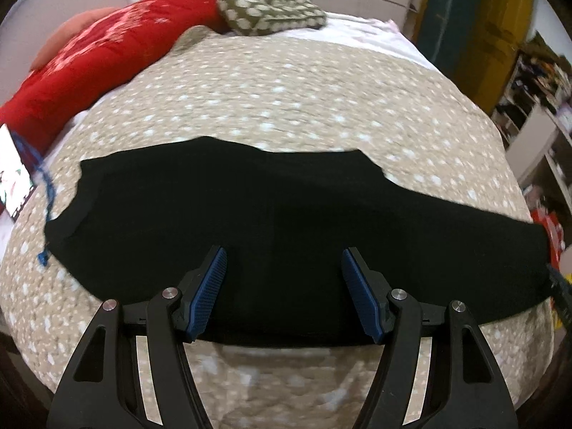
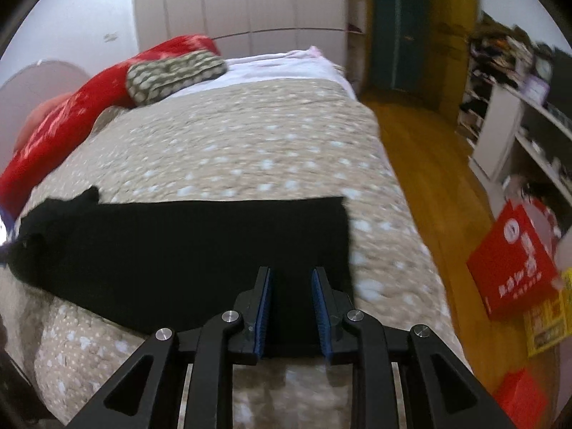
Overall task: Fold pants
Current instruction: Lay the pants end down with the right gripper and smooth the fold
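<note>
Black pants point(image 1: 286, 221) flat on bedspread point(image 1: 286, 100); left hand-held gripper point(image 1: 284, 257) wide, right hand-held gripper point(image 2: 292, 275) narrow, empty.

A bed point(image 2: 250, 132) with a beige dotted cover bears black pants point(image 2: 178, 250) spread flat, with a red quilt point(image 2: 71, 114) and a green dotted pillow point(image 2: 171, 75) beyond the pants.

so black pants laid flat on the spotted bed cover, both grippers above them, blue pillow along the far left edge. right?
Not quite: the pillow is red, not blue, as the left wrist view shows. Otherwise yes: black pants flat on the spotted cover, left gripper and right gripper above them.
</note>
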Motion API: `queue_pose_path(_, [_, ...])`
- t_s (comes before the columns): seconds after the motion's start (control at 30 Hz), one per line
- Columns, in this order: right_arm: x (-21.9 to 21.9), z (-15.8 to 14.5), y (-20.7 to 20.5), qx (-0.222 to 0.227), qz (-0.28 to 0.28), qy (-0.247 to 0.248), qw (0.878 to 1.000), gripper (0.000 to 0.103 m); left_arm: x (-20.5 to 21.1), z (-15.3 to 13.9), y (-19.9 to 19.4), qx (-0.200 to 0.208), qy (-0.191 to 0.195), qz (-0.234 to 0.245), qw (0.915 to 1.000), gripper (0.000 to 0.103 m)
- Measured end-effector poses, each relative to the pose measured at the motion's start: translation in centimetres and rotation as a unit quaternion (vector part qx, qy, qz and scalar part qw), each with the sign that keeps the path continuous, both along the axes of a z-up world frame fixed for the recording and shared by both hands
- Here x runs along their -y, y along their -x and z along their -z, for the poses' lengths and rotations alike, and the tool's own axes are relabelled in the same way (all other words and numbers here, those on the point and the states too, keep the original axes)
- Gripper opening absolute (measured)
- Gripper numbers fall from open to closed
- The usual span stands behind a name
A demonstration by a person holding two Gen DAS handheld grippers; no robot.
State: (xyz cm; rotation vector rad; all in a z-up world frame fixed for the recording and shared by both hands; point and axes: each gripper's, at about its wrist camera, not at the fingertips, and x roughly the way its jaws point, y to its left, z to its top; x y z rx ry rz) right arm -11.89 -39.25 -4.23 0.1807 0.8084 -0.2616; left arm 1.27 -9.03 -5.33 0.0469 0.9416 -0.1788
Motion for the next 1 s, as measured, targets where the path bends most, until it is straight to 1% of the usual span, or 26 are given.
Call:
queue_pose_path(0.17, [1.5,0.0,0.0,-0.001,0.013,-0.007,1.000,0.022,2.6,0.5,0.3,0.005,-0.025,0.026,0.9993,0.067])
queue_pose_path(0.3, [2.2,0.4,-0.9,-0.009,0.023,-0.026,0.999,0.023,3.7,0.0,0.6,0.007,-0.018,0.045,0.9988,0.067])
queue_pose_path(0.37, [2.4,0.3,-1.0,-0.009,0.031,-0.019,0.999,0.024,4.2,-0.1,0.6,0.007,-0.021,0.049,0.9985,0.067])
queue_pose_path(0.43, [2.7,0.3,-0.9,-0.019,0.047,-0.011,0.999,0.026,4.7,0.0,0.5,0.006,-0.021,0.053,0.9984,0.067])
queue_pose_path(0.5, [3.0,-0.2,-0.4,-0.009,0.052,-0.025,0.998,0.026,5.0,0.1,0.5,0.005,-0.022,0.055,0.9982,0.067])
queue_pose_path(0.53, [3.1,-0.5,-0.1,-0.001,0.050,-0.031,0.998,0.026,5.2,0.2,0.4,0.004,-0.023,0.056,0.9981,0.067])
queue_pose_path(0.67, [2.1,-1.6,0.4,0.034,0.012,-0.055,0.998,0.026,5.8,0.6,0.4,0.001,-0.030,0.060,0.9977,0.067])
queue_pose_path(0.73, [1.5,-1.7,0.4,0.046,-0.006,-0.067,0.997,0.026,6.0,0.8,0.3,0.002,-0.031,0.061,0.9977,0.067])
queue_pose_path(0.8, [1.1,-0.7,-0.4,0.031,-0.023,-0.078,0.996,0.026,6.2,1.0,0.1,0.000,-0.031,0.061,0.9976,0.067])
queue_pose_path(0.87, [0.8,0.7,-1.3,0.000,-0.023,-0.067,0.997,0.026,6.5,1.0,0.2,0.001,-0.036,0.065,0.9972,0.067])
queue_pose_path(0.9, [1.2,1.2,-1.4,0.002,-0.023,-0.069,0.997,0.026,6.7,1.0,0.3,0.001,-0.036,0.068,0.9970,0.067])
queue_pose_path(1.0, [1.8,0.8,-0.9,0.017,-0.013,-0.086,0.996,0.026,7.1,1.0,0.3,-0.003,-0.033,0.072,0.9968,0.067])
